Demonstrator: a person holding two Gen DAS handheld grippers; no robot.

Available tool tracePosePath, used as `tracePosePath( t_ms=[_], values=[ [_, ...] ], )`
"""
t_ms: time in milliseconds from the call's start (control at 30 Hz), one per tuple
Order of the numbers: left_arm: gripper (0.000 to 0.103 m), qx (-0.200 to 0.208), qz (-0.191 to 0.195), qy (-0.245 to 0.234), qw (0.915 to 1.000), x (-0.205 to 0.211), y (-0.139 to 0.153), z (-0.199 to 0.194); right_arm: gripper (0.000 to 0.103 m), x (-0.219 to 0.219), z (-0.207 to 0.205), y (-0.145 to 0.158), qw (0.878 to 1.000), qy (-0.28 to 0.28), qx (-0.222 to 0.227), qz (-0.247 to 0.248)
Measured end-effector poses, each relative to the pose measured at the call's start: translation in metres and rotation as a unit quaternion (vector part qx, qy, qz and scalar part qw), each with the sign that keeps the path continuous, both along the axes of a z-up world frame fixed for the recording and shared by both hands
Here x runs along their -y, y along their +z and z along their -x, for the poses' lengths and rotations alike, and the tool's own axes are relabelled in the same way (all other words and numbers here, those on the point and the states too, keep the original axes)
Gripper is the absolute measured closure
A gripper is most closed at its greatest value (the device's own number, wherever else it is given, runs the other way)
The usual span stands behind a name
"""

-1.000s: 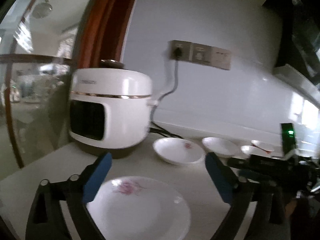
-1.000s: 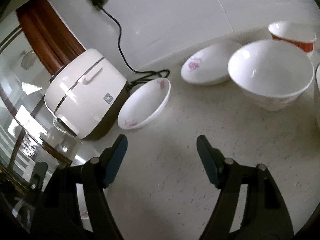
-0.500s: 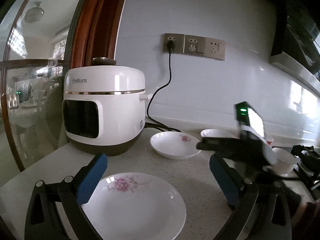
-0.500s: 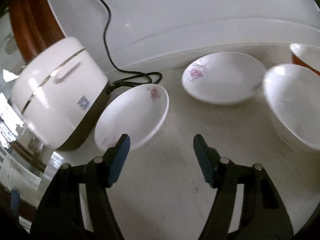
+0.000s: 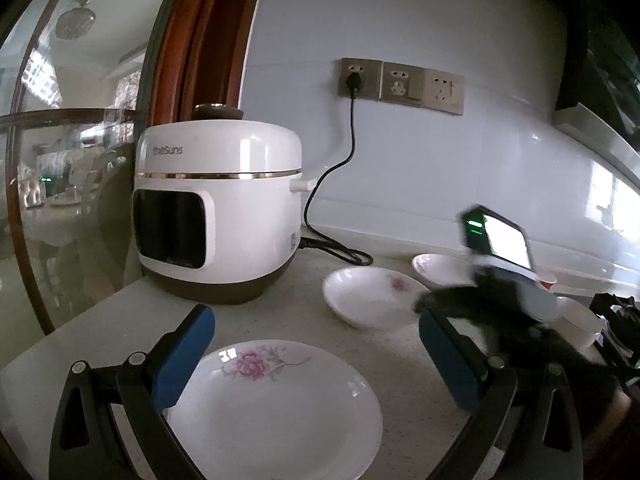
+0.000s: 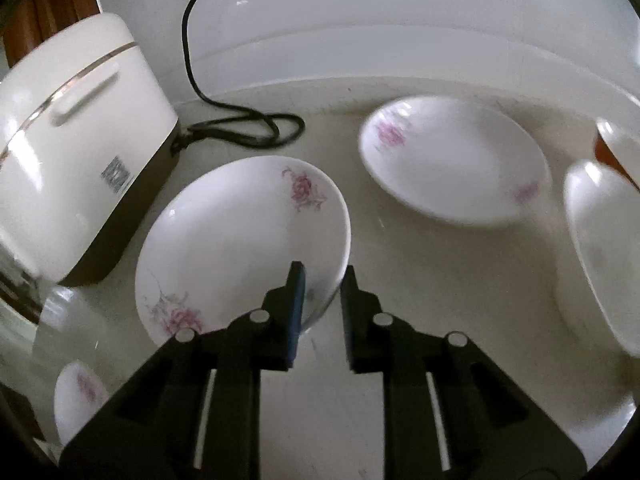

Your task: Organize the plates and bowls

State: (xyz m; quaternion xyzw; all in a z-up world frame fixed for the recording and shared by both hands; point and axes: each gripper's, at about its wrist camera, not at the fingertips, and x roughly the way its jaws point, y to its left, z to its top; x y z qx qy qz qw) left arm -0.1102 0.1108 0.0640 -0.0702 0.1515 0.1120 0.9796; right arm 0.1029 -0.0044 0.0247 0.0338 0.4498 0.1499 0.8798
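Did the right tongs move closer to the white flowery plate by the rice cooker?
Yes. The right tongs went toward the white rice cooker, and they are closing over the white flowery plate's near rim.

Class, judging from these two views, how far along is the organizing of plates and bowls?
Nothing looks stacked yet. In hand: the right tool is closing on the rim of the floral plate beside the rice cooker. Left: the second plate, the bowl, and the plate under the open left tool.

Rear wall: pale, glossy. Socket strip with three outlets, black cord plugged into the leftmost. Desk: light speckled stone. Left: reddish wooden frame and curved glass pane. Lighting: daylight.
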Motion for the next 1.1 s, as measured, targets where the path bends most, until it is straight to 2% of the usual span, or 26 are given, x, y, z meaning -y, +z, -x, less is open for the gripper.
tracePosePath(
  t_ms=[133, 300, 433, 533, 633, 667, 800, 933, 967, 1067, 1100],
  values=[
    [0.000, 0.001, -0.010, -0.003, 0.9999, 0.004, 0.001, 0.001, 0.083, 0.035, 0.035, 0.004, 1.000, -0.002, 0.017, 0.023],
    [0.000, 0.007, -0.042, -0.015, 0.9990, 0.018, 0.002, 0.003, 0.083, 0.084, 0.073, 0.006, 1.000, -0.011, 0.013, 0.022],
    [0.000, 0.002, -0.047, -0.039, 0.9981, 0.023, 0.002, 0.001, 0.083, 0.120, 0.098, 0.010, 1.000, -0.014, 0.009, 0.007],
    [0.000, -0.010, -0.046, -0.057, 0.9973, 0.029, 0.001, -0.003, 0.083, 0.146, 0.108, 0.009, 0.999, -0.021, -0.001, -0.027],
    [0.000, -0.059, -0.042, -0.100, 0.9924, 0.049, 0.004, -0.021, 0.081, 0.176, 0.111, 0.007, 0.995, -0.032, -0.023, -0.091],
    [0.000, -0.073, -0.042, -0.108, 0.9906, 0.056, 0.006, -0.028, 0.081, 0.182, 0.112, 0.007, 0.994, -0.032, -0.027, -0.098],
    [0.000, -0.158, -0.063, -0.138, 0.9757, 0.102, 0.006, -0.073, 0.080, 0.184, 0.114, 0.009, 0.995, -0.021, -0.026, -0.095],
    [0.000, -0.211, -0.106, -0.138, 0.9619, 0.133, -0.010, -0.106, 0.076, 0.175, 0.114, 0.011, 0.996, -0.004, -0.020, -0.083],
    [0.000, -0.221, -0.098, -0.141, 0.9601, 0.135, -0.014, -0.111, 0.076, 0.175, 0.114, 0.011, 0.996, -0.004, -0.021, -0.085],
    [0.003, -0.255, -0.002, -0.152, 0.9549, 0.124, -0.026, -0.127, 0.076, 0.177, 0.111, 0.010, 0.996, -0.005, -0.024, -0.091],
    [0.009, -0.261, 0.016, -0.149, 0.9536, 0.121, -0.029, -0.129, 0.076, 0.176, 0.111, 0.010, 0.996, -0.005, -0.024, -0.091]
  ],
)
